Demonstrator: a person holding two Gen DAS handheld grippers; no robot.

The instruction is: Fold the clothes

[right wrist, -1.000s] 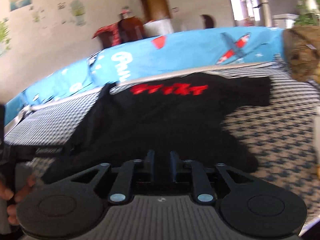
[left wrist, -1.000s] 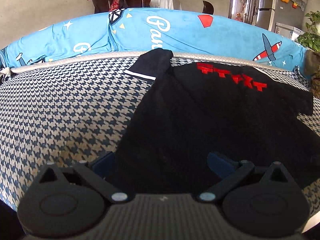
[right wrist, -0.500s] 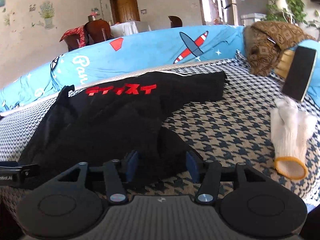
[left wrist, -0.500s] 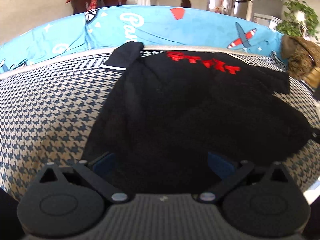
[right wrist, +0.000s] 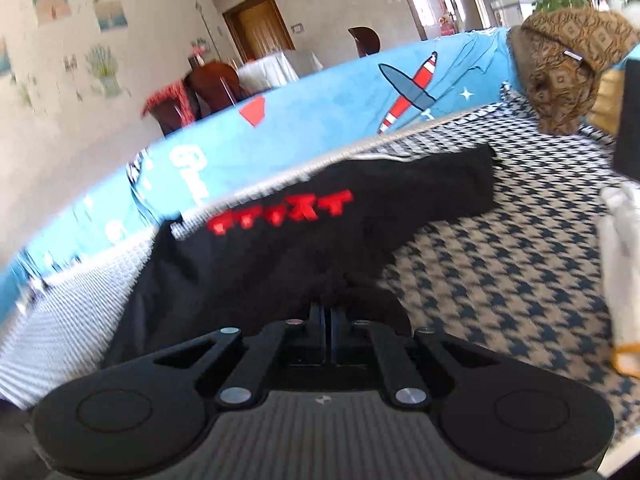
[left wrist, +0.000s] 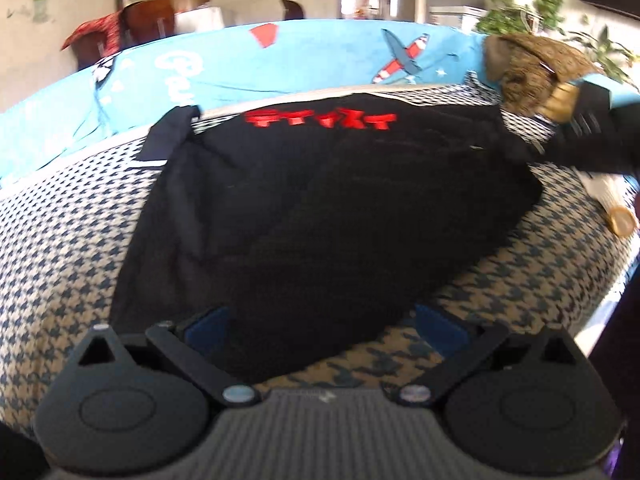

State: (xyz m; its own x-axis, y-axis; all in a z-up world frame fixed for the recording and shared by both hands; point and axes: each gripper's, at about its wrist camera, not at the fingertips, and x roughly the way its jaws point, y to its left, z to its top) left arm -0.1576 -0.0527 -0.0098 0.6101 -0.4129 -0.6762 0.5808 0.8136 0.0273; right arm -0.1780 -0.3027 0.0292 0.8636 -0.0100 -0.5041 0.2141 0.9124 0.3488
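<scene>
Shirt (right wrist: 280, 256) hem pinched in right gripper (right wrist: 325, 320); left gripper (left wrist: 324, 326) spread wide.

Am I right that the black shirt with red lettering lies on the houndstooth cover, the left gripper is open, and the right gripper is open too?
Not quite: the right gripper is shut, its fingers pressed together on a fold of the black shirt, as the right wrist view shows. The rest holds: the shirt lies on the houndstooth cover and the left gripper is open.

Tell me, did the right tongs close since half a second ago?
Yes. The right tongs were open then; now they are pinched shut on the black shirt's near edge, on the houndstooth cover.
</scene>
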